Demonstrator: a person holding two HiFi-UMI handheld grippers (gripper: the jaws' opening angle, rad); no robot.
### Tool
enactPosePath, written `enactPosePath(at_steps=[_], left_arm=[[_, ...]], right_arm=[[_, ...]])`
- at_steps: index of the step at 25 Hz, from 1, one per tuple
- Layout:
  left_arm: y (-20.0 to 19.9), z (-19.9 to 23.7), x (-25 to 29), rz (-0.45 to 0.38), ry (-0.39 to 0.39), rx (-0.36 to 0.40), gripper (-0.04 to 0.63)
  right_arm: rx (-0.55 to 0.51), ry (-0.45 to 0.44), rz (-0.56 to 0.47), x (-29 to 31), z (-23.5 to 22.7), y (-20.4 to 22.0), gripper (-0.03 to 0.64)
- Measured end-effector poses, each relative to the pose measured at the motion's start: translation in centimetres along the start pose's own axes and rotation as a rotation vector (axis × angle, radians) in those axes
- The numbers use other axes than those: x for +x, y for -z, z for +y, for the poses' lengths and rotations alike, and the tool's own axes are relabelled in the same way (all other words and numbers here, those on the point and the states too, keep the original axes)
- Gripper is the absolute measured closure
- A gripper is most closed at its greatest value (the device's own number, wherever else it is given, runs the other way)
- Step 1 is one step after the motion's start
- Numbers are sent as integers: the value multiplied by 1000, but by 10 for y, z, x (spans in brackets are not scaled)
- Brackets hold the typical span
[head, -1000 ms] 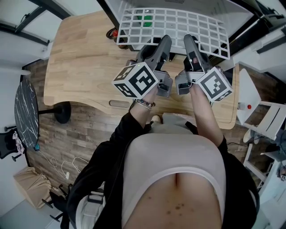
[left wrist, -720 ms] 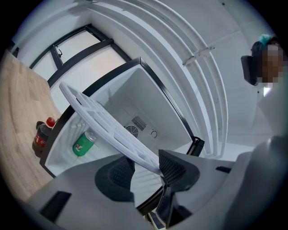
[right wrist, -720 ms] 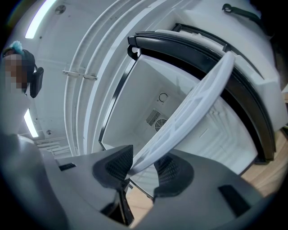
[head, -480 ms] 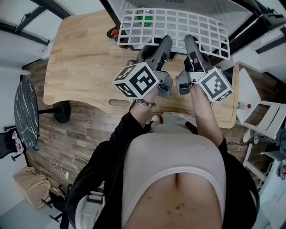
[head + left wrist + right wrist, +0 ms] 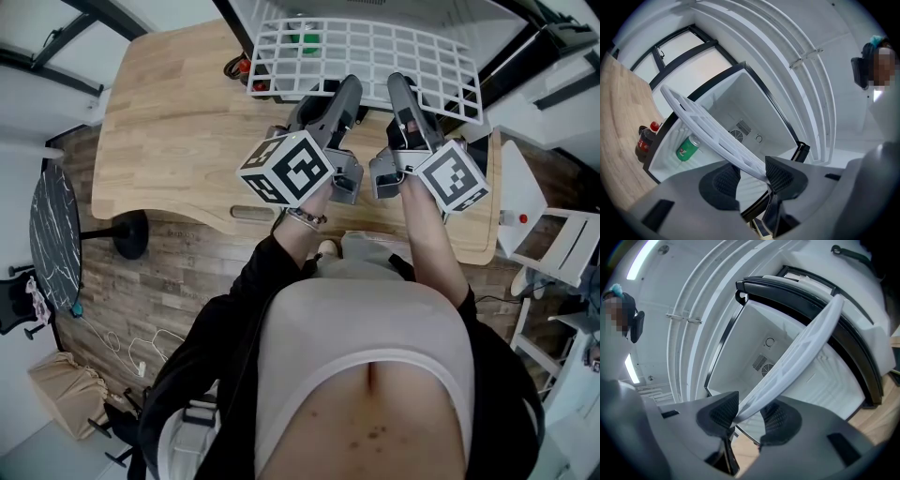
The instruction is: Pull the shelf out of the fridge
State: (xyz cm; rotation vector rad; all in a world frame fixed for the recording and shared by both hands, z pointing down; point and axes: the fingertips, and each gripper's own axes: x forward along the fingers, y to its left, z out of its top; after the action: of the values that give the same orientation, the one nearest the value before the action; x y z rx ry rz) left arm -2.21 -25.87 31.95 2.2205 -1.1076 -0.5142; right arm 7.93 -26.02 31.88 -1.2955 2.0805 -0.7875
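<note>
The open fridge [image 5: 740, 101] holds a green can [image 5: 687, 148] at its lower left; a dark, red-capped bottle [image 5: 645, 140] stands just outside it on the wooden surface [image 5: 169, 122]. The white grid shelf [image 5: 366, 56] spans the top centre of the head view, above the surface, in front of the fridge. The left gripper [image 5: 750, 174] and right gripper [image 5: 747, 414] lie side by side, pointing up-frame, each one's fingers pinching the shelf's near edge.

I see a wooden desk [image 5: 169, 141] carrying a dark red-capped bottle [image 5: 644, 140], a green can [image 5: 687, 147] near it, and a round black table [image 5: 54, 244] on the plank floor [image 5: 169, 272].
</note>
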Motion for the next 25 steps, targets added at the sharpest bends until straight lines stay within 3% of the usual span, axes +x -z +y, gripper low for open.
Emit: enactPosePath(at_steps=[25], left_arm=[[6,-6,-16,11,9,-22,428]], right_arm=[[23,19,3,-14,5,4,462]])
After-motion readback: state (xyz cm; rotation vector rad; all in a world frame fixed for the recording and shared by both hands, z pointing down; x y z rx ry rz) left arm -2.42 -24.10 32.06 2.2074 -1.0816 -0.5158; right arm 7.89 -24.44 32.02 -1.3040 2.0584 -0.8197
